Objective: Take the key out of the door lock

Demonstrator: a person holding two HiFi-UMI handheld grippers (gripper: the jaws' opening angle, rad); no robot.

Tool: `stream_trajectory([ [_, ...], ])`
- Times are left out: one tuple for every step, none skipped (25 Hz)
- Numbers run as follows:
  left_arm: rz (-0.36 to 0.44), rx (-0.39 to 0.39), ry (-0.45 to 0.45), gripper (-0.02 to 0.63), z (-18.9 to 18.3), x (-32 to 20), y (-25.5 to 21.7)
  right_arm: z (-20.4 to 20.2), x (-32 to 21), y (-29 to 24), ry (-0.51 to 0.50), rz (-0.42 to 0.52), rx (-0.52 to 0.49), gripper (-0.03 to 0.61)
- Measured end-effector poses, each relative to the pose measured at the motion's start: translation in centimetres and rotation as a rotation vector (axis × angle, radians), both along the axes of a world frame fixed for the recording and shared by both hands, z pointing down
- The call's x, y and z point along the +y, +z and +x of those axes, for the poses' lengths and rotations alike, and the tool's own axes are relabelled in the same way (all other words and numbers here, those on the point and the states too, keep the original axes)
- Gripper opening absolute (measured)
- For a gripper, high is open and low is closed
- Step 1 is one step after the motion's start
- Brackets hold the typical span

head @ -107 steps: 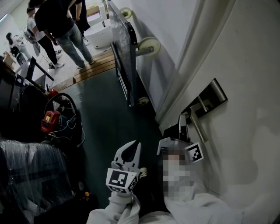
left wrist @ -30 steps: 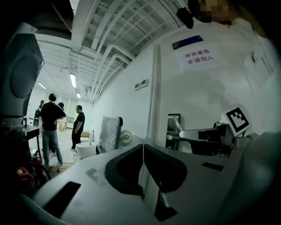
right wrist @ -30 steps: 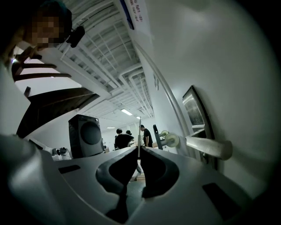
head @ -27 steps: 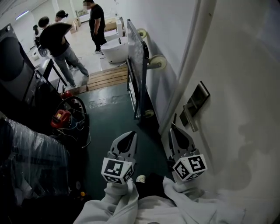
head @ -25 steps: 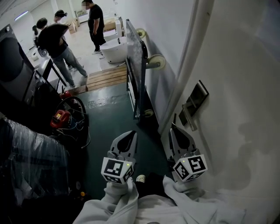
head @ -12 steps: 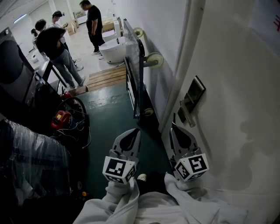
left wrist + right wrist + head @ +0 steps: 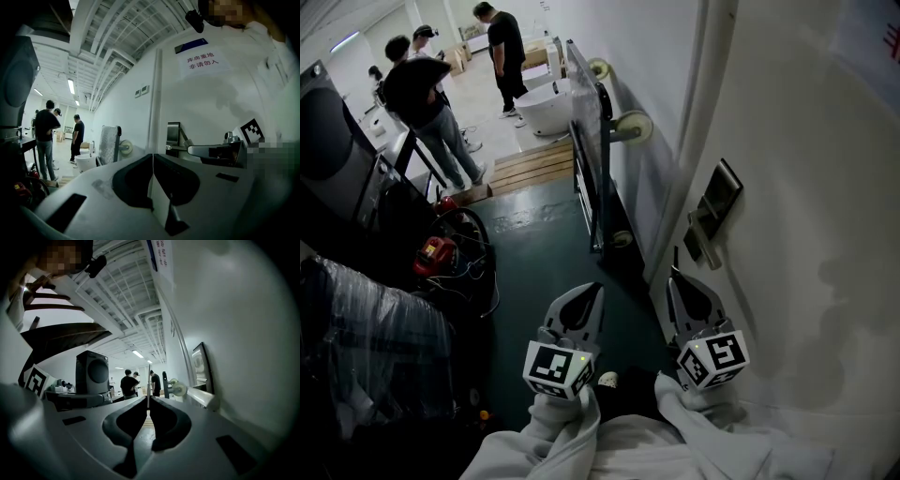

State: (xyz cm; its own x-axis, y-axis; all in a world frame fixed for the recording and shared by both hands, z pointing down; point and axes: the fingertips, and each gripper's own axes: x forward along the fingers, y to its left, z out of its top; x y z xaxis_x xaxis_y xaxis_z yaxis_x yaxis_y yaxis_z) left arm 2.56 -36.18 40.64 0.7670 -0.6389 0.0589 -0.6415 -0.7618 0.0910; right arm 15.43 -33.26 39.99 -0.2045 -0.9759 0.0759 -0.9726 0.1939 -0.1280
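Key: a thin sliver, seen edge-on, that I take to be the key [image 7: 148,378]. It is out of the lock and stands up between the jaw tips at the centre of the right gripper view.
Right gripper: the right gripper [image 7: 148,404] has its jaws clamped together on that sliver. In the head view it sits at lower right, just beside the door [image 7: 806,234].
Left gripper: the left gripper [image 7: 153,157] has its jaws pressed together with nothing between them. It sits at lower centre of the head view.
Lock plate: the lock plate [image 7: 719,202] is right of centre in the head view, with the lever handle [image 7: 705,246] just below it. The keyhole itself is too small to make out.
Risk, slipping: only a narrow edge looks pinched, so a twist or a slackened squeeze could let the key slide out.
Risk, knocking: the gripper is close to the door and handle, so a careless swing could strike them and jar the key loose.
Risk, losing it: if the key dropped onto the dark green floor [image 7: 544,253], it could skid into the tangle of cables [image 7: 450,272] at middle left and be hard to find.
Count, task things: one key, one lock plate, one handle, two grippers.
Count, room: three people [image 7: 417,89] at upper left, one wheeled panel [image 7: 586,141] with two pale wheels [image 7: 633,127] by the wall.
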Motion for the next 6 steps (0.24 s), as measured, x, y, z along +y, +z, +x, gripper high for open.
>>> stream_trajectory([
  [-0.003, -0.001, -0.001, 0.019, -0.07, 0.10, 0.10, 0.07, 0.08, 0.08, 0.002, -0.002, -0.004, 0.071],
  [-0.006, -0.002, -0.001, 0.020, -0.11, 0.20, 0.21, 0.12, 0.16, 0.14, 0.003, -0.004, -0.008, 0.071],
  [-0.008, -0.002, 0.000, 0.020, -0.14, 0.31, 0.31, 0.12, 0.23, 0.18, 0.004, -0.005, -0.013, 0.071],
  [-0.011, -0.002, 0.001, 0.019, -0.16, 0.42, 0.38, 0.07, 0.28, 0.21, 0.003, -0.006, -0.019, 0.071],
  [-0.013, -0.001, 0.002, 0.020, -0.18, 0.52, 0.45, 0.00, 0.33, 0.23, 0.002, -0.007, -0.023, 0.071],
  [-0.015, 0.000, 0.003, 0.020, -0.20, 0.62, 0.51, -0.08, 0.38, 0.24, 0.000, -0.008, -0.028, 0.071],
])
